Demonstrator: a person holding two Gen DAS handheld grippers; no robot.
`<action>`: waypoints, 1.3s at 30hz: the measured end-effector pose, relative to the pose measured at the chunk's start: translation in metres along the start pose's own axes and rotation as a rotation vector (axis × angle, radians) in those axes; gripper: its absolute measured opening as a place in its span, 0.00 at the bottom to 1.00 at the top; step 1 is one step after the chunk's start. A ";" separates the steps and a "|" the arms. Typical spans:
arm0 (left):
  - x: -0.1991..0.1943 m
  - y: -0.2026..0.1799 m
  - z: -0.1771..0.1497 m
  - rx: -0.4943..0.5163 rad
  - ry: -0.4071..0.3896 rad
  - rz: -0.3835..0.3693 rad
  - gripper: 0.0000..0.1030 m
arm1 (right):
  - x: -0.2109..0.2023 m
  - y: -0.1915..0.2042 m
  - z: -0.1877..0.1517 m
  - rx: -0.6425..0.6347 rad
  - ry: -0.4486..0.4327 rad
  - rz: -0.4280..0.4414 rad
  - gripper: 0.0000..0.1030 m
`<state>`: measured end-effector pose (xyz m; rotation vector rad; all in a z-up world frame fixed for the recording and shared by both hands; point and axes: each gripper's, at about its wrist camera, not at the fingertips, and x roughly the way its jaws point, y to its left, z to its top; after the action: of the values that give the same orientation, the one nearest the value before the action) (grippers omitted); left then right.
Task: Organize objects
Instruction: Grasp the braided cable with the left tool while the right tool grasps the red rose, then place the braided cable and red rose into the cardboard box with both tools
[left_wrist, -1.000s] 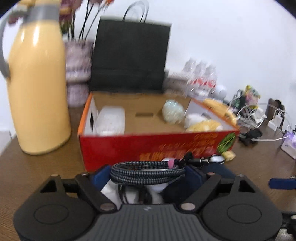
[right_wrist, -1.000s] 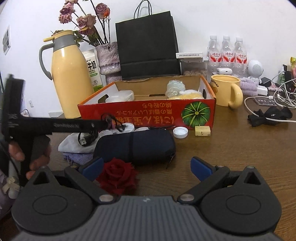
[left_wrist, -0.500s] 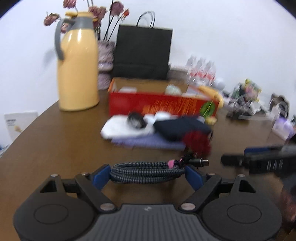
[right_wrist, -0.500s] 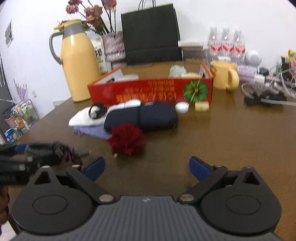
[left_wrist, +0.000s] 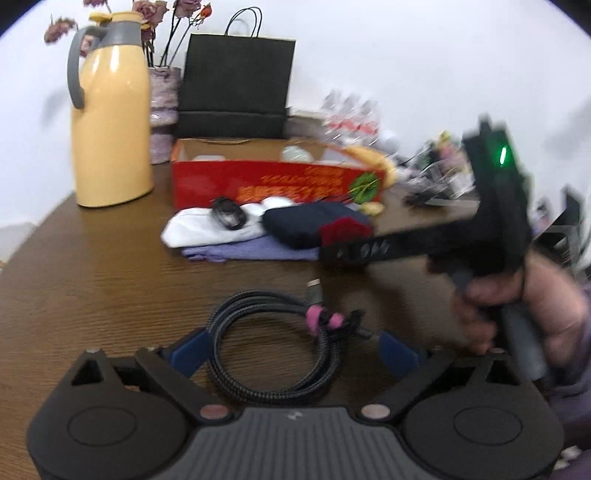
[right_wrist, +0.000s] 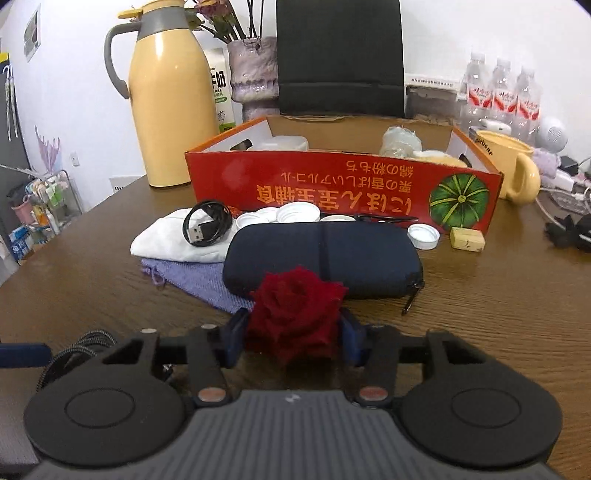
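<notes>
— Change since a second ago? The left gripper then held the braided cable clamped up in front of the red box; now the coil lies flat on the wooden table, well nearer than the box.

— And its jaws?

— Opening, spread wide; the blue fingers stand either side of the coil, and I cannot see them pressing it. The coil's long axis runs left to right, its plug end with the pink tie pointing far and right.

— The right gripper?

— A second ago it stood wide open, near the red rose but not around it. Now its jaws are closing with the rose between them, the pads meeting the petals on both sides. The bloom faces up.

— Beyond that?

— Just past the rose lies the dark pouch, long axis left to right, beside the white cloth and the purple cloth; the yellow jug stands far left.
</notes>
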<state>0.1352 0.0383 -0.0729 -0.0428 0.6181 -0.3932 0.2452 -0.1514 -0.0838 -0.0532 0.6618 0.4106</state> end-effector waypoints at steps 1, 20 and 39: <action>-0.003 0.003 0.002 -0.024 -0.012 -0.021 0.98 | -0.004 0.000 -0.002 -0.004 -0.003 -0.001 0.47; 0.052 -0.028 0.016 -0.066 0.099 0.366 1.00 | -0.090 -0.029 -0.053 0.072 -0.043 -0.056 0.46; 0.005 -0.052 -0.004 -0.004 0.070 0.330 0.86 | -0.116 -0.013 -0.059 0.023 -0.075 -0.010 0.46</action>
<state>0.1182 -0.0112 -0.0710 0.0689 0.6818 -0.0739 0.1328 -0.2150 -0.0613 -0.0193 0.5920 0.3932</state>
